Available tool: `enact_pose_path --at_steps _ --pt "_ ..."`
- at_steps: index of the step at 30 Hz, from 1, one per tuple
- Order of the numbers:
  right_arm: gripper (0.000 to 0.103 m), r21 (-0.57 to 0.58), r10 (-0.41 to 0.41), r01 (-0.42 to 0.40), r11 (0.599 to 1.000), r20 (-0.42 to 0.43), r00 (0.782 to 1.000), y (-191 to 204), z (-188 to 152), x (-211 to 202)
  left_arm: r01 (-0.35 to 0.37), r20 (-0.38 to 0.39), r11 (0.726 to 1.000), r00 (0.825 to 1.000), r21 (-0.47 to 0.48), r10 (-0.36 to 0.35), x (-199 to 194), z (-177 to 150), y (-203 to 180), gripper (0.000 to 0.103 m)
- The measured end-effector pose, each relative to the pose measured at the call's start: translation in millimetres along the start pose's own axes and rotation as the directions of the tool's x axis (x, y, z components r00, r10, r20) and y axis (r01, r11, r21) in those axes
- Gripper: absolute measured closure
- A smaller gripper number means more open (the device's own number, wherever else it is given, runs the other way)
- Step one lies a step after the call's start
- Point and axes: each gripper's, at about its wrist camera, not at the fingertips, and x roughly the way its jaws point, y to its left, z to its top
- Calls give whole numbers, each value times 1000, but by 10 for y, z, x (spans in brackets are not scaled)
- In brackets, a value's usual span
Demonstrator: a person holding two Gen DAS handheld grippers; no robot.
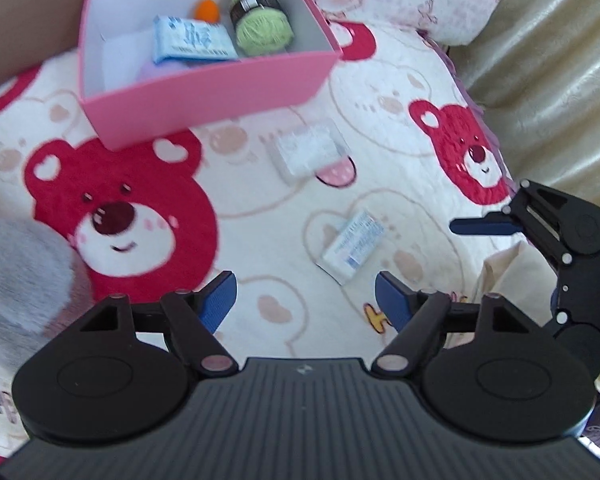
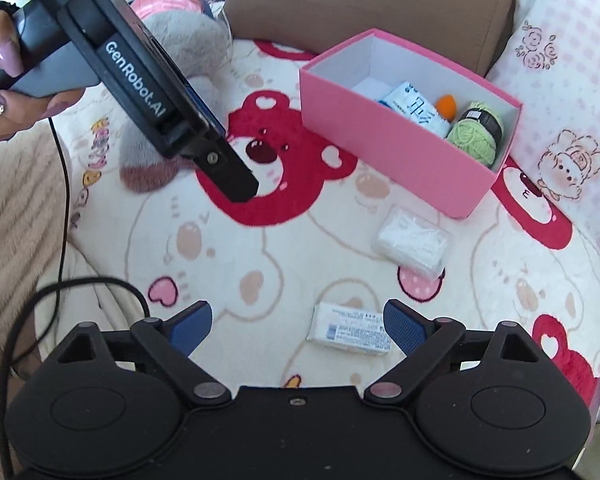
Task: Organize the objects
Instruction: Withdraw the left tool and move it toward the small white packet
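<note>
a pink box [image 2: 396, 152], already holding yarn and a blue packet, stood on a bear-print bed cover [image 2: 300, 240]; just beside it lay a clear-wrapped white pack [image 2: 410, 246], nearer the camera a small flat packet [image 2: 350, 334]. both looked light, soft and slippery, best pinched across their short sides. the right tool [image 2: 298, 326] and left tool [image 1: 305, 300] hung open and empty.

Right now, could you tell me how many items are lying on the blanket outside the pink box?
2: a clear packet just in front of the box, and a white pack nearer the right fingers.
</note>
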Motion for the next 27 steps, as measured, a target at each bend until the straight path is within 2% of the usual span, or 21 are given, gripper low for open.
enact_pose_path --at_steps 6,8,11,16,22,27 --pt "8 -82 22 -21 996 12 1000 -34 -99 84 78 -25 996 997 -45 -79 308 -87 -37 25" --pt "8 -120 46 -47 992 -12 999 -50 -105 153 82 -18 995 996 -51 -83 414 -79 -32 24" --pt "8 -176 30 -38 984 -46 998 -71 -109 294 91 -20 992 995 -93 -93 592 -79 13 21" --pt "8 -117 41 -50 992 -80 996 -208 -73 515 134 -34 977 989 -165 -141 895 -104 75 19" --pt "8 2 68 -69 998 -142 987 -332 -192 764 159 -37 966 985 -202 -170 1160 -153 105 17" --pt "8 49 56 -49 998 -158 986 -370 -257 872 196 0 952 979 -237 -202 1277 -182 152 17"
